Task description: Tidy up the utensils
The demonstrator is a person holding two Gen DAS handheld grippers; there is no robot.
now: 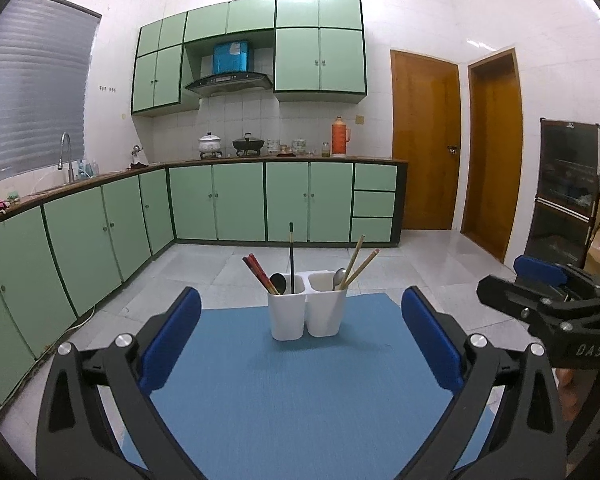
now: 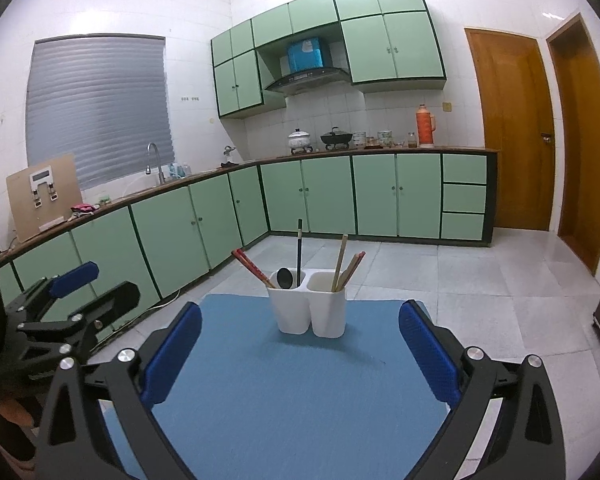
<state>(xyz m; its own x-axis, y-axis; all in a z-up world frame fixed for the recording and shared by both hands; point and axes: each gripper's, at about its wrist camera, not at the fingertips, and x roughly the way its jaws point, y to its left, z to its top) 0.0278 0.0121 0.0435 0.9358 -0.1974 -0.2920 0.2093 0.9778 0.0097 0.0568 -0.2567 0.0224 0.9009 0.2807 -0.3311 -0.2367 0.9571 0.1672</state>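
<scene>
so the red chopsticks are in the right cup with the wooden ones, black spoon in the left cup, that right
Not quite. The red chopsticks stand in the left cup, beside the black spoon, as the left wrist view shows. The wooden ones are in the right cup.

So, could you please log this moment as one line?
left gripper: open, empty | right gripper: open, empty | white two-compartment plastic holder: utensils inside, on blue woven mat
</scene>
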